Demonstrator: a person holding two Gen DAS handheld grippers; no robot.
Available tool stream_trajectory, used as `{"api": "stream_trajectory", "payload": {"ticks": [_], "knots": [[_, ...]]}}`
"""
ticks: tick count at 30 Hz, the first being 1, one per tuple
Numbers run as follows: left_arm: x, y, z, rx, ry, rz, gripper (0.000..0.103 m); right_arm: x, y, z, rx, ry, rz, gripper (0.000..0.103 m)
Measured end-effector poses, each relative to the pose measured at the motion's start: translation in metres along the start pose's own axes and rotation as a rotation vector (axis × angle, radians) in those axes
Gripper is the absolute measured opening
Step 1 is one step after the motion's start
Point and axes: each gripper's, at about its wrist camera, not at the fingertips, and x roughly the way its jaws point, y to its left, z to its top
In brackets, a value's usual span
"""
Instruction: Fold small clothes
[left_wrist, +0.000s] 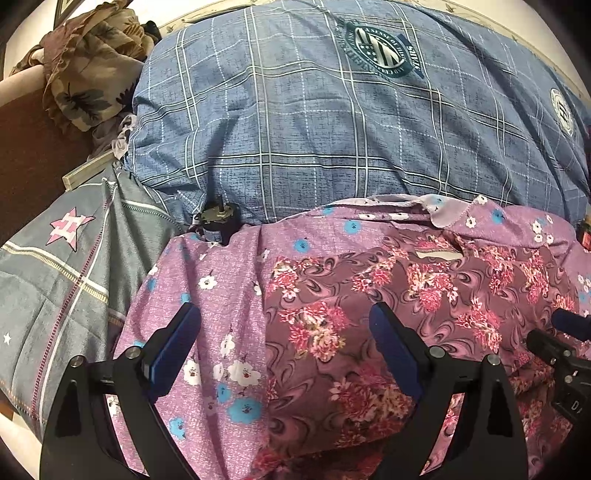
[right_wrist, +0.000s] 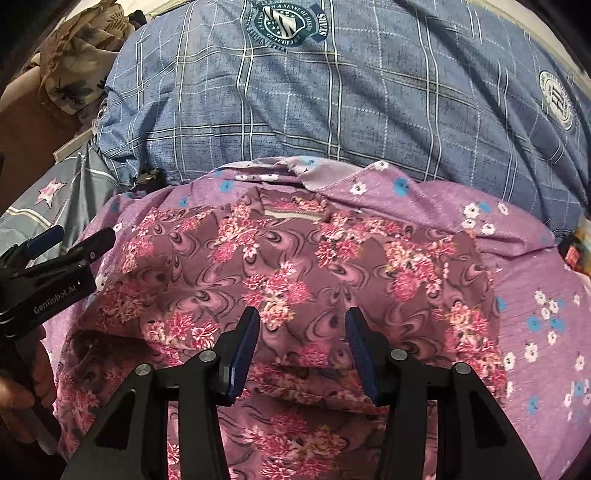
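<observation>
The left hand-held gripper hung wide open with nothing between its blue-padded fingers, just above the near left part of the garment. The right hand-held gripper stood about half open, also holding nothing, over the garment's near middle.

The garment, a small maroon piece of thin printed cloth with pink flowers and dark swirls, lay flat and roughly rectangular. Its long axis ran left to right, and its collar with a pale label pointed away toward the pillow. Its left edge ran straight from near to far; in the right wrist view its right edge was also straight, with a soft crease across the near part.

Under the garment lay a lilac sheet, speckled, with white and blue blossoms. It showed bare on the garment's left and right, giving open cloth on both sides.

Left of the garment, beyond the sheet's edge, was a grey quilt with stripes and a pink star. At the garment's far left a small dark object sat against the pillow; what it was could not be told.

Just beyond the garment's far edge rose the big blue checked pillow with round green badges, closing that side. Further left lay a crumpled brown leaf-print cloth.
</observation>
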Motion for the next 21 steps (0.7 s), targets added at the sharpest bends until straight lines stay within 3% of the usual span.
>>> {"api": "stream_trajectory", "payload": {"ticks": [21], "knots": [[0.004, -0.014, -0.001, 0.014, 0.010, -0.003, 0.094, -0.009, -0.001, 0.002, -0.025, -0.028, -0.072, 0.050]]}}
